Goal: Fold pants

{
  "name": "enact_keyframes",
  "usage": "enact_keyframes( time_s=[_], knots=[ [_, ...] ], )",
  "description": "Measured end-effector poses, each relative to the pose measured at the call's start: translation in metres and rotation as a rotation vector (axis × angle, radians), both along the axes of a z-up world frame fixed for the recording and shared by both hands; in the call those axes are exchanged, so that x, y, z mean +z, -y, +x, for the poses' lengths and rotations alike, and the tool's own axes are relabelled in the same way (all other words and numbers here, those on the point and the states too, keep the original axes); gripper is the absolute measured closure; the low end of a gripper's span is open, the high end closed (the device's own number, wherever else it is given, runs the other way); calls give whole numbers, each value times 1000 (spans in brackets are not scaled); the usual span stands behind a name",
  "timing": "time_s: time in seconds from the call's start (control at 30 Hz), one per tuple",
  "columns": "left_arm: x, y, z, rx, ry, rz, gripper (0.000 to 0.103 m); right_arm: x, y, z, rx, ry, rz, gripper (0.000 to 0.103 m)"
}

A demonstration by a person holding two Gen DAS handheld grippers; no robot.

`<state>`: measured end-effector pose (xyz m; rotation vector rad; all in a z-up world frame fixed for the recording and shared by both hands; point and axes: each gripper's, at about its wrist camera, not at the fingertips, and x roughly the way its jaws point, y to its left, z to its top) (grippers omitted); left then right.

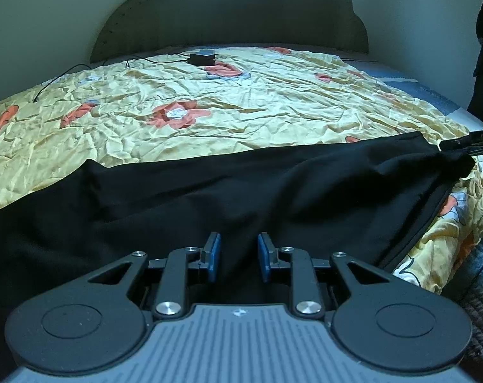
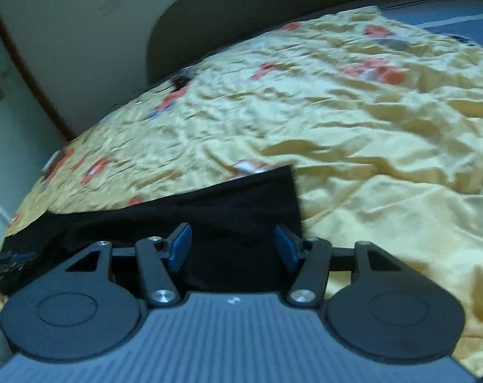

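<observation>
Your left gripper (image 1: 239, 255) sits narrow-gapped and your right gripper (image 2: 232, 248) wide, both empty over the black pants (image 1: 209, 191) spread across the near bedspread (image 1: 241, 102): limp, light, likely slippery, so pinch the hem corner (image 2: 286, 175).

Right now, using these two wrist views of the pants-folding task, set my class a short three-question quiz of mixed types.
1. True or false: the black pants lie on a yellow flowered bedsheet.
2. Which is open wider, the left gripper or the right gripper?
3. Multiple choice: the small dark box near the headboard has A) a cable, B) a lid, C) a handle.

Key: 1 true; 2 right gripper; 3 A.
</observation>
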<state>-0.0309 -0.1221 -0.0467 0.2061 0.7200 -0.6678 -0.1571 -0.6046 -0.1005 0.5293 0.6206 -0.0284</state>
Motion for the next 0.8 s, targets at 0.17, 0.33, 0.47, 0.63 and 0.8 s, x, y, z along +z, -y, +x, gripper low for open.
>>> enact_keyframes(
  time_s=[0.17,0.33,0.47,0.63,0.8],
  knots=[
    [3,3,-3,3,18,-2,79,-4,3,0,41,-9,15,45],
    [4,12,-6,-20,22,7,78,-10,5,10,84,10,81,34],
    [10,31,-6,-67,45,11,78,-14,11,21,38,37,149,35],
    [16,53,-11,-129,96,25,79,1,-19,28,44,9,-109,91],
    [14,58,-14,-130,96,25,78,17,-77,30,28,39,-554,92]
  ],
)
